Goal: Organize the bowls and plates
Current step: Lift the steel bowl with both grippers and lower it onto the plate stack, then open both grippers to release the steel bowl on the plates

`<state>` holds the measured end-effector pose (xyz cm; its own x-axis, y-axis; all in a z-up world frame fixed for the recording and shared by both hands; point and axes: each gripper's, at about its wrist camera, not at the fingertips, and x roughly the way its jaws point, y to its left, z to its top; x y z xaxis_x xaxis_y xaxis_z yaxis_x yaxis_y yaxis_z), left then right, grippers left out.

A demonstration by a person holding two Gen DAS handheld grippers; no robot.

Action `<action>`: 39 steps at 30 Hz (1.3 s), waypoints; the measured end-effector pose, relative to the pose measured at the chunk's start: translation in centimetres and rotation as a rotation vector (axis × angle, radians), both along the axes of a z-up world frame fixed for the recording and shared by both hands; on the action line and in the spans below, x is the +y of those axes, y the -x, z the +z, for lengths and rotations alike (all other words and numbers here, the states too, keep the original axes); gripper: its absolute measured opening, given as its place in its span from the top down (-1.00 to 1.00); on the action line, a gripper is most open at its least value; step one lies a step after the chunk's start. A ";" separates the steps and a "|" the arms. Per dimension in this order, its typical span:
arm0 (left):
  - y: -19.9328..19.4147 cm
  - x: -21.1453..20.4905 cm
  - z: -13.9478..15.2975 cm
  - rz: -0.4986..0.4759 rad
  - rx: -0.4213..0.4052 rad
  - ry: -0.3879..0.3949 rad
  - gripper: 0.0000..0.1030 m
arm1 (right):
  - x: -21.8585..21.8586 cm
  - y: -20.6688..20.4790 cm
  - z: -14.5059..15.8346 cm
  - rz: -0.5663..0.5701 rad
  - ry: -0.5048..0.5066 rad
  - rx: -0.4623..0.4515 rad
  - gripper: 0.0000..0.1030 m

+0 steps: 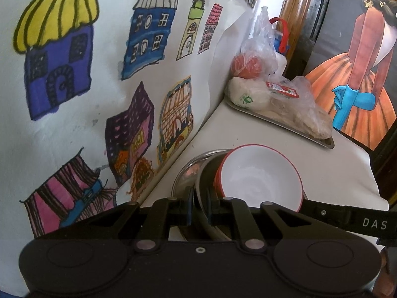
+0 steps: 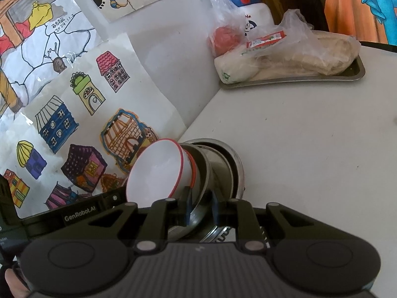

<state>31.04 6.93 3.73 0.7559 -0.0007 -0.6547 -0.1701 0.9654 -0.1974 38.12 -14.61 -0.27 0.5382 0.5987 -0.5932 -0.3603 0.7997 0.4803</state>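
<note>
A stack of dishes stands tilted on the white table by the wall: steel plates (image 1: 184, 171) (image 2: 234, 164) at the back, a dark-rimmed steel dish (image 1: 206, 186) (image 2: 201, 173), and red-rimmed white bowls (image 1: 260, 176) (image 2: 158, 171) nested in front. My left gripper (image 1: 199, 211) is shut on the rim of the dark-rimmed dish, with the bowls just right of its fingers. My right gripper (image 2: 202, 209) is shut on the rim of the steel dishes from the other side, with the bowls to its left. The other gripper's arm (image 1: 347, 219) (image 2: 79, 213) shows in each view.
A steel tray (image 1: 280, 121) (image 2: 292, 80) at the table's far end holds plastic bags of food and a white bottle (image 2: 255, 12) with a red handle. Children's drawings (image 1: 99, 74) (image 2: 74, 99) cover the wall on the left. The table edge (image 1: 372, 181) runs along the right.
</note>
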 end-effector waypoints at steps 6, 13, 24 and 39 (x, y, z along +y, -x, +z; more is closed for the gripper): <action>0.0 0.0 0.0 -0.001 -0.001 -0.003 0.78 | 0.0 0.1 0.0 -0.003 0.001 -0.006 0.59; 0.1 0.3 -0.1 0.010 -0.005 -0.001 0.62 | 0.0 0.3 0.0 -0.012 -0.001 -0.021 0.60; 0.4 0.6 -0.2 0.022 -0.006 -0.006 0.41 | 0.2 0.8 0.1 -0.022 0.011 -0.042 0.59; 1.4 0.4 -0.6 0.062 -0.018 -0.026 0.00 | -0.7 2.2 0.2 -0.057 0.018 -0.092 0.26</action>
<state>29.67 7.37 3.12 0.7659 0.0634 -0.6398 -0.2263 0.9580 -0.1760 35.96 -15.27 -0.03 0.6237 0.5551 -0.5504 -0.3554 0.8285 0.4328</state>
